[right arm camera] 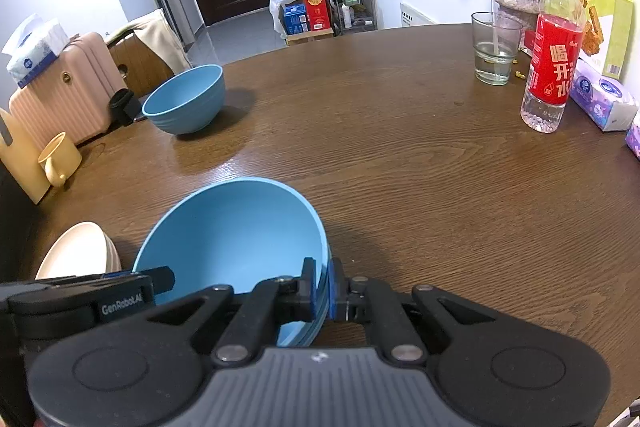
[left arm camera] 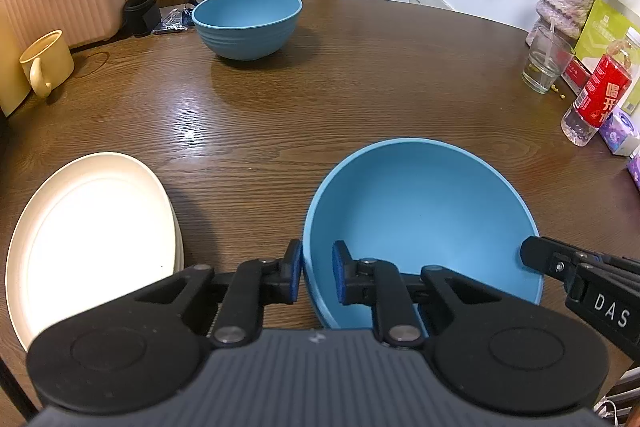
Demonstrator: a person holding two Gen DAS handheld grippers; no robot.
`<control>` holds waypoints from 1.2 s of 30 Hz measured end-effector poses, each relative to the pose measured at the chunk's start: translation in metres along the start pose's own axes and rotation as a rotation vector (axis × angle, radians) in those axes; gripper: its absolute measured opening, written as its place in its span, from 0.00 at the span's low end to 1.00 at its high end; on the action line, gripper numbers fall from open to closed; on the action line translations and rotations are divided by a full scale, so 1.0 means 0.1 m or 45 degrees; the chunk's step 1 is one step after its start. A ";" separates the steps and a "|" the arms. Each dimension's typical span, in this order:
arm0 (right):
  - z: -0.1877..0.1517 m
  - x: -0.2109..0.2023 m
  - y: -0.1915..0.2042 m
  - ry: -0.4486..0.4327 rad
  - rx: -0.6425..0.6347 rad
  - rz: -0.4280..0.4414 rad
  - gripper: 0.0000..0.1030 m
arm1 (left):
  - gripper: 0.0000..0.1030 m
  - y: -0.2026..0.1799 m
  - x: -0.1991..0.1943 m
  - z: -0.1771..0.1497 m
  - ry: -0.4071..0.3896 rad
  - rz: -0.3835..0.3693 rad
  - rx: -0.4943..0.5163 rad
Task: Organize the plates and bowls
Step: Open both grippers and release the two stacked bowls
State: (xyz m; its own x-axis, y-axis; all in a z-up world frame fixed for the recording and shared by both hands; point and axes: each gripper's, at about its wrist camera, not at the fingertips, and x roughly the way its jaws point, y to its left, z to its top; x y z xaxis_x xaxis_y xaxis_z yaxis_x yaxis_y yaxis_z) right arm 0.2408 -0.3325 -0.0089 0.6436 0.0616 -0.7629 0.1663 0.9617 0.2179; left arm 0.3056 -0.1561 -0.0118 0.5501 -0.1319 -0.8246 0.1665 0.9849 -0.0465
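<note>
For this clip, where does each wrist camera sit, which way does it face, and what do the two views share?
Left wrist: sits on the left gripper, faces across the table; its fingers straddle the near bowl's left rim, with a gap; the right gripper's tip enters at right.
Right wrist: sits on the right gripper, faces the same way, clamped on that bowl's right rim; the left gripper shows at left.
Shared: near bowl, far bowl, cream plates, yellow mug.
</note>
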 end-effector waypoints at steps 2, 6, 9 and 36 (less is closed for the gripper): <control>0.00 0.00 0.00 -0.002 -0.003 -0.006 0.05 | 0.16 0.00 0.00 0.00 -0.001 -0.002 0.001; 0.01 0.00 -0.01 -0.004 -0.002 -0.018 0.05 | 0.16 -0.01 0.00 0.00 -0.001 -0.009 0.001; 0.03 0.01 -0.02 -0.005 0.003 -0.025 0.05 | 0.16 -0.03 0.01 0.01 -0.003 -0.009 0.004; 0.54 -0.11 0.12 -0.052 -0.030 -0.009 0.92 | 1.00 0.27 -0.57 0.42 -0.180 0.057 -0.008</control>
State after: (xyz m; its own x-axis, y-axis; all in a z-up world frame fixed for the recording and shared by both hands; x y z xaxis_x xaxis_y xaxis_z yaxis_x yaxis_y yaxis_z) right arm 0.2760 -0.3358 0.0353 0.6724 0.0445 -0.7388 0.1535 0.9681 0.1979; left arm 0.3134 -0.1265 0.0581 0.6670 -0.1015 -0.7382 0.1342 0.9908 -0.0150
